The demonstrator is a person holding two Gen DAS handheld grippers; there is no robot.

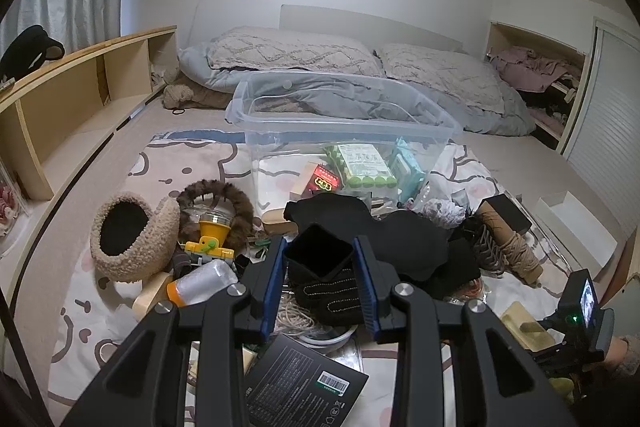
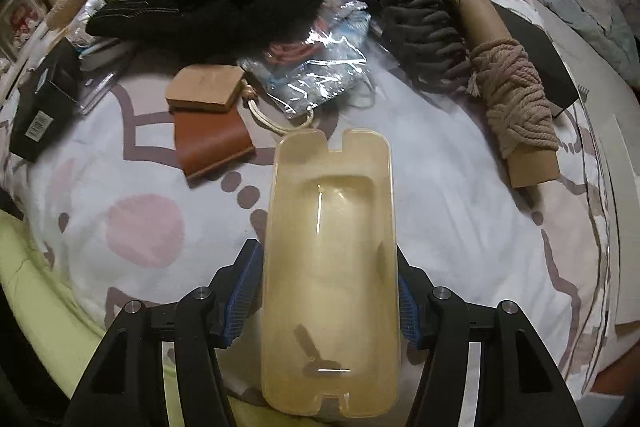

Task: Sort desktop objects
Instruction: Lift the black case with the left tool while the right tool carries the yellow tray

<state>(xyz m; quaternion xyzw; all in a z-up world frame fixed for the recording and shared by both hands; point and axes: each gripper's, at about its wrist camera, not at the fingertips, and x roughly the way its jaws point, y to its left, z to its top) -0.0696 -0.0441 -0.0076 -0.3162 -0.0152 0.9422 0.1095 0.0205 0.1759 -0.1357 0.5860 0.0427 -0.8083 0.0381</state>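
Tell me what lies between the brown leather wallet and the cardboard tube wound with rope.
Right wrist view: a translucent yellowish tray, between the right tool's pads, over bare patterned sheet.

Home bedroom, bed with pillows point(image 1: 292, 53) and grey duvet point(image 1: 360, 99), curtains point(image 1: 68, 7), clothes shelf point(image 1: 536, 75)

Your left wrist view looks forward, slightly down, across the cluttered blanket point(image 1: 100, 311) toward the clear bin point(image 1: 340, 115). Your right wrist view points steeply down, close. Both share the rope-wrapped tube point(image 1: 510, 243) point(image 2: 508, 79).
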